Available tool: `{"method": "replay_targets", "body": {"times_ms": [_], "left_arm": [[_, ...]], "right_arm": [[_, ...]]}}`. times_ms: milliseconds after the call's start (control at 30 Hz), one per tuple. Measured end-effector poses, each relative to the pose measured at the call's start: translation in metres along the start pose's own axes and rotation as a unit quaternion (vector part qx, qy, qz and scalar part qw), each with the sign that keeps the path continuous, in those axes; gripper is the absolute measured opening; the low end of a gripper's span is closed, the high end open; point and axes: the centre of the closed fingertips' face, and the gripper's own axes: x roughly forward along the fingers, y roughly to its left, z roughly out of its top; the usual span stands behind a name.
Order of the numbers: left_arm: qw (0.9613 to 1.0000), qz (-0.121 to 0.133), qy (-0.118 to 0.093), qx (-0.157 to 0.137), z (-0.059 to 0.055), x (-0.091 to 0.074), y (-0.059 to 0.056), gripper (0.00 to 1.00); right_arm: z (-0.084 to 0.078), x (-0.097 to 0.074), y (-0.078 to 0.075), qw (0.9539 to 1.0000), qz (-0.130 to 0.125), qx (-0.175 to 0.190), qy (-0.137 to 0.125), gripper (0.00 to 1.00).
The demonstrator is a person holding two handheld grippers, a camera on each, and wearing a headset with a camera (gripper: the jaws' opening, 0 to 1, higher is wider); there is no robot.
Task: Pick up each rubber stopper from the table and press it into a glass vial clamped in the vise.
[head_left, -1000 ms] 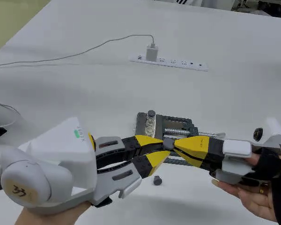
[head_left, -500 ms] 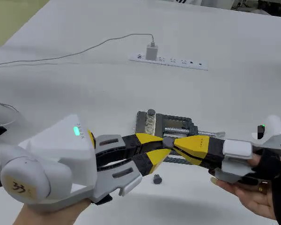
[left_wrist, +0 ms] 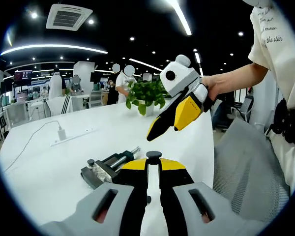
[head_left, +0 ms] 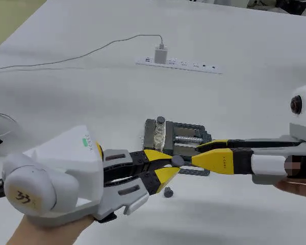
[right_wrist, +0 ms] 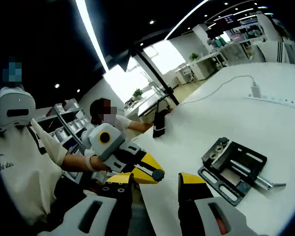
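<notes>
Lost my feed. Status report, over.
Left tool shut on a stopper, short of the vise. Right tool open, empty, tips beside it. Second stopper loose on table.

- The vise (head_left: 186, 139) is set on the desk (head_left: 92, 102) at the frame's centre in the head view.
- A vial (head_left: 161, 133) is stood in the vise's left end.
- A loose stopper (head_left: 168, 192) is placed on the desk just below the vise.
- The power strip (head_left: 178, 65) is laid at upper centre, well apart from the vise, with its cable (head_left: 66, 60) trailed to the upper left.
- The left tongs (head_left: 174, 166) are seen at lower left and the right tongs (head_left: 198, 152) at the right edge, tips near each other below the vise.
- A held stopper (head_left: 177, 161) is pinched at the left tongs' tips.
</notes>
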Motion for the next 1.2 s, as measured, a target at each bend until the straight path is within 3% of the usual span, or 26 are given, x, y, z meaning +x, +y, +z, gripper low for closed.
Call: {"method": "replay_targets", "body": {"times_ms": [133,233,333,500,600,800,933,1033,1167,1200], "left_arm": [[0.9999,-0.011,0.008,0.003,-0.002,0.001,-0.004,0.04],[0.9997,-0.020,0.015,0.002,-0.004,0.002,-0.006,0.04],[0.9994,-0.027,0.020,0.003,-0.006,0.003,-0.009,0.04],[0.9986,-0.041,0.032,0.009,-0.010,0.004,-0.013,0.04],[0.9977,-0.052,0.041,0.013,-0.013,0.006,-0.018,0.04],[0.9962,-0.067,0.054,0.018,-0.018,0.008,-0.024,0.04],[0.9950,-0.075,0.062,0.022,-0.021,0.008,-0.028,0.04],[0.9946,-0.079,0.064,0.021,-0.022,0.008,-0.030,0.04],[0.9944,-0.081,0.065,0.021,-0.023,0.008,-0.030,0.04],[0.9943,-0.082,0.065,0.021,-0.023,0.008,-0.030,0.04]], "right_arm": [[-0.003,0.001,0.000,0.9957,-0.011,-0.082,0.041,0.33],[-0.009,0.001,-0.002,0.9854,-0.021,-0.145,0.087,0.33],[-0.016,0.002,-0.002,0.9704,-0.024,-0.202,0.130,0.32],[-0.028,0.000,-0.009,0.9366,-0.018,-0.285,0.204,0.28],[-0.034,0.002,-0.011,0.9207,-0.013,-0.313,0.233,0.24],[-0.039,0.010,-0.006,0.9116,0.004,-0.327,0.249,0.21],[-0.047,0.012,-0.006,0.8987,0.016,-0.345,0.270,0.18],[-0.049,0.013,-0.004,0.8926,0.020,-0.355,0.277,0.16],[-0.052,0.014,-0.004,0.8910,0.026,-0.355,0.282,0.14],[-0.053,0.014,-0.004,0.8888,0.027,-0.358,0.285,0.14]]}}
